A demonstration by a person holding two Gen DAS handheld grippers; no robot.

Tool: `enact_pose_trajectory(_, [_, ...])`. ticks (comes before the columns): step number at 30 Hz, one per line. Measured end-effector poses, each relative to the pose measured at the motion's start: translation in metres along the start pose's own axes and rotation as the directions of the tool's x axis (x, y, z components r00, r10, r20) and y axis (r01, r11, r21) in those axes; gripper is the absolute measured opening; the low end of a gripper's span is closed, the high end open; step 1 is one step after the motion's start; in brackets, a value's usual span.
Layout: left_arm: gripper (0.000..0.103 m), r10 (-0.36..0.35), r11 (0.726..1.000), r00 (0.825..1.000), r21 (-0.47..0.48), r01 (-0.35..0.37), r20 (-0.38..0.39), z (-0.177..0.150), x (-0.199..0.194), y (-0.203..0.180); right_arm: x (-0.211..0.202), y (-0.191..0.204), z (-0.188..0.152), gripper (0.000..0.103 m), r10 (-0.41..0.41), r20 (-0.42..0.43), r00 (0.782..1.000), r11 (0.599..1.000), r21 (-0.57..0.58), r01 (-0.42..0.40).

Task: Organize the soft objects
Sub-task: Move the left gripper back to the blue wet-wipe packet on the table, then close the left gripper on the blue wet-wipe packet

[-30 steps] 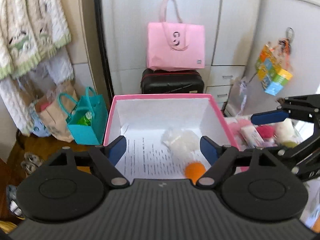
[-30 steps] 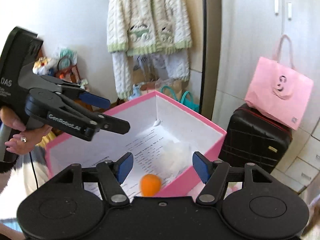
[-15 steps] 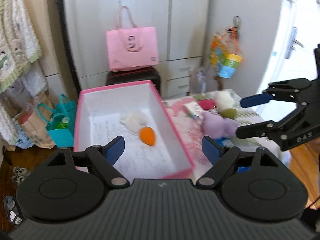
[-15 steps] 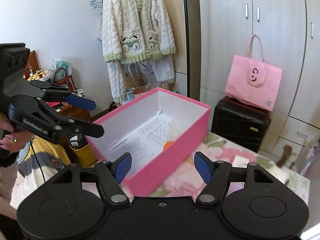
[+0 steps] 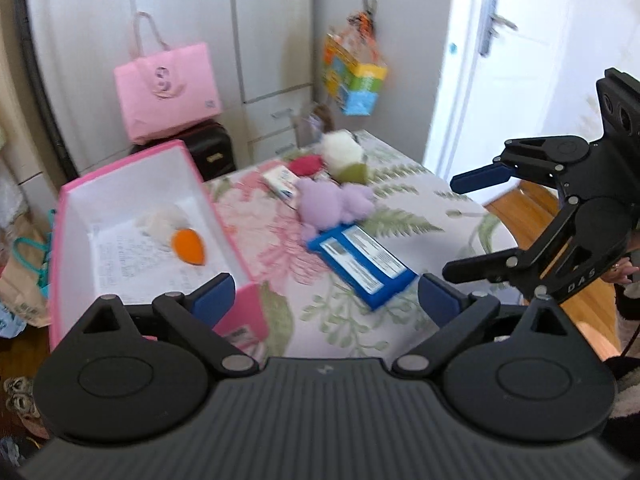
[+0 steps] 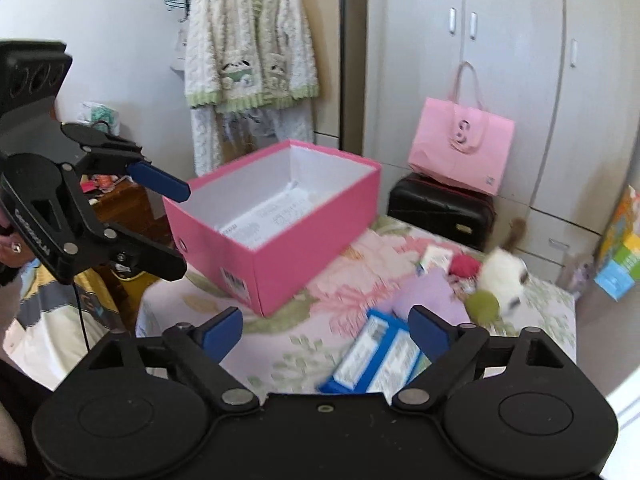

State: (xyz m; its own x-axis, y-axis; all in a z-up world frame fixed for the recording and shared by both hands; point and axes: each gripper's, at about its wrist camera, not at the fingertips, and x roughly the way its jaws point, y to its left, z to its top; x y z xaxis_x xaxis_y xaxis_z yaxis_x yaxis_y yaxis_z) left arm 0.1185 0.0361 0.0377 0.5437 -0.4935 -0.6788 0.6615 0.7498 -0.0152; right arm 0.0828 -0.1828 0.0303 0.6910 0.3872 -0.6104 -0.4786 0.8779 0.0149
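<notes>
Inside the open pink cardboard box (image 5: 132, 160), on its printed paper lining: an orange egg-shaped sponge (image 5: 188, 246), touching or just beside a white fluffy wad (image 5: 160, 220). Already stowed, by the look of it.

Out on the floral-cloth counter (image 5: 420, 208), right of the box, still waiting: a lilac plush toy (image 5: 332, 202), a red soft lump (image 5: 306, 165), a white plush piece (image 5: 340, 152) and an olive-green ball (image 5: 354, 172), clustered close together. Mixed in with them: a flat blue packet (image 5: 360, 266) against the lilac toy's near side, and a small white carton (image 5: 282, 180) at its far side.

Above the counter's near part, the left hand-held gripper (image 5: 326, 298): spread wide, holding nothing, aimed between box and blue packet. To its right, the right hand-held gripper (image 5: 468, 226): likewise spread and empty, nearer the plush cluster.

Probably between picks, with the lilac toy a likely next target.

Risks from here:
- Pinching only loose pile on the plush, so slipping out on the way to the box.
- Catching the blue packet or the carton together with the toy, being so close to it.
- Nudging the box, light and near the counter's edge, with a finger on the drop.
- Crossing paths over the box and knocking the two tools together.
</notes>
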Motion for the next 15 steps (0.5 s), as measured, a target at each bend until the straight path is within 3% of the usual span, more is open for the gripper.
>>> enact_pose_trajectory(7, [0.099, -0.076, 0.997, 0.997, 0.014, 0.076, 0.024, -0.001, 0.033, -0.020, 0.010, -0.007, -0.039, 0.093, -0.012, -0.004, 1.000, 1.000, -0.008, 0.012])
enact_pose_trajectory(11, [0.099, -0.140, 0.990, 0.990, -0.012, 0.140, 0.023, -0.002, 0.056, -0.029, 0.023, -0.015, -0.058, 0.094, -0.001, 0.032, 0.999, 1.000, 0.026, 0.001])
enact_pose_trajectory(15, [0.098, -0.161, 0.986, 0.987, -0.040, 0.160, -0.002, -0.003, 0.088, -0.038, 0.047, -0.020, -0.077, 0.094, 0.018, 0.074, 0.997, 1.000, 0.009, -0.019])
